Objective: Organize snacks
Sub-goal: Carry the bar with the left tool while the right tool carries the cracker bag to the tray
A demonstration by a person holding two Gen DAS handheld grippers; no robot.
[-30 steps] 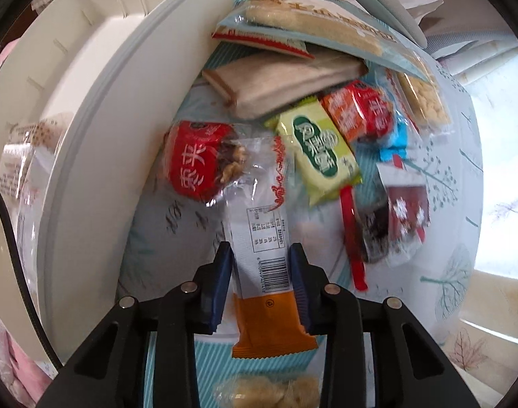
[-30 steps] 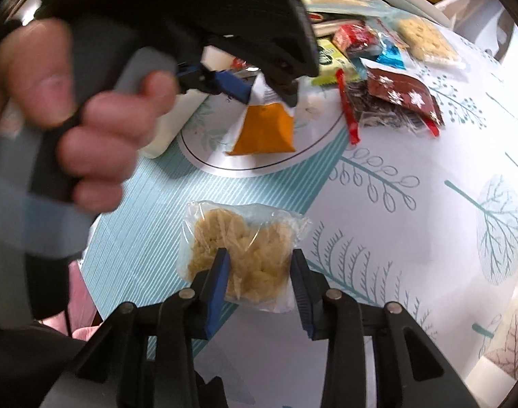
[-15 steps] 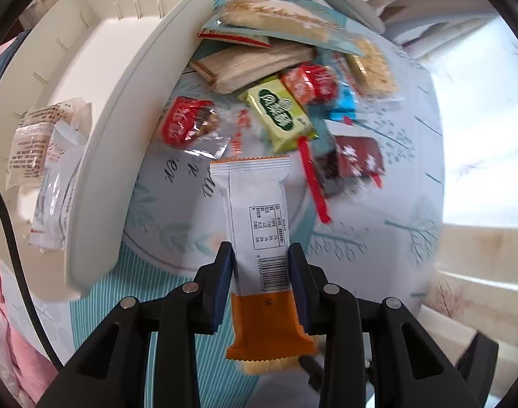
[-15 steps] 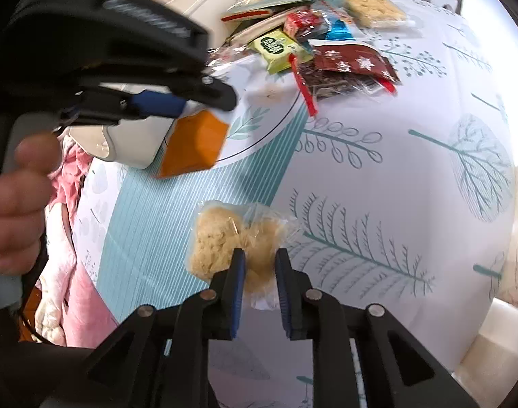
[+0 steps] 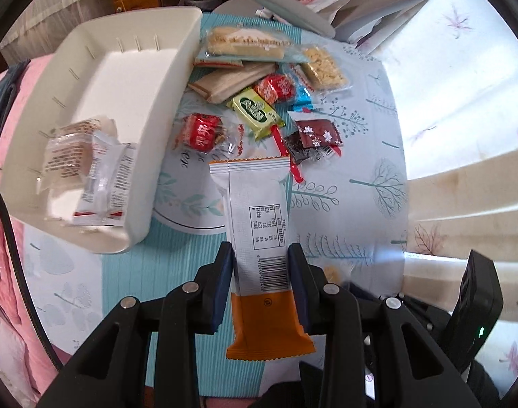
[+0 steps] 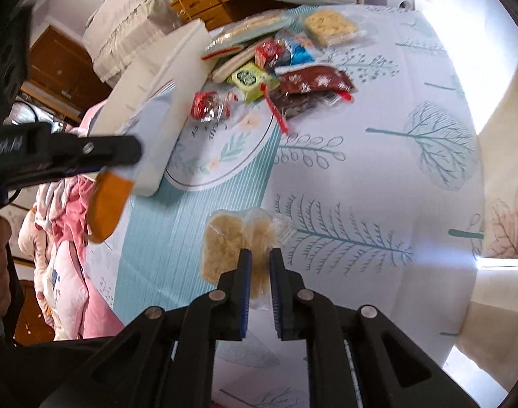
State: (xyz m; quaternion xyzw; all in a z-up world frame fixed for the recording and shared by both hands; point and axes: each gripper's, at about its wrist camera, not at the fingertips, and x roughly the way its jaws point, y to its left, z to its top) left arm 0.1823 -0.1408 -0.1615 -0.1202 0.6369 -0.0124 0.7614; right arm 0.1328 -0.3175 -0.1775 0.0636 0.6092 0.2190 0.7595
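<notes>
Left tongs (image 5: 260, 265): pinched on the long wrapper bar (image 5: 259, 217), pads pressing both long edges near the barcode end.
Right tongs (image 6: 257, 272): jaws closing, nearly pressed together, with the near edge of the clear crumbly snack pack (image 6: 238, 244) between the pads.
Place of the bar: held in the air above the tabletop (image 5: 361, 176), just right of the white bin (image 5: 122, 78); orange tail hanging toward the camera.
Long axis of the bar: lay along the line of the tongs, white crimped end pointing away toward the snack pile (image 5: 269, 91), orange end nearest.
Place of the crumbly pack: on the tabletop at the striped teal band, well apart from the pile; whether lifted off the cloth, could not tell.
Direction of the pack: roughly square, so no clear long axis; far edge toward the pile.
Handling of the bar, judged: light, fairly stiff inside, foil film probably slippery; grip across the narrow width near 1 end looked sound, but the free end may swing.
Handling of the pack, judged: light, soft film, brittle content; hard squeeze may crush it, so better taken by the film edge only.
Bin content: 2 or 3 wrapped snacks (image 5: 88, 166) lay at the near end, far end bare.
Next step, judged: bar goes leftward over the bin wall.
</notes>
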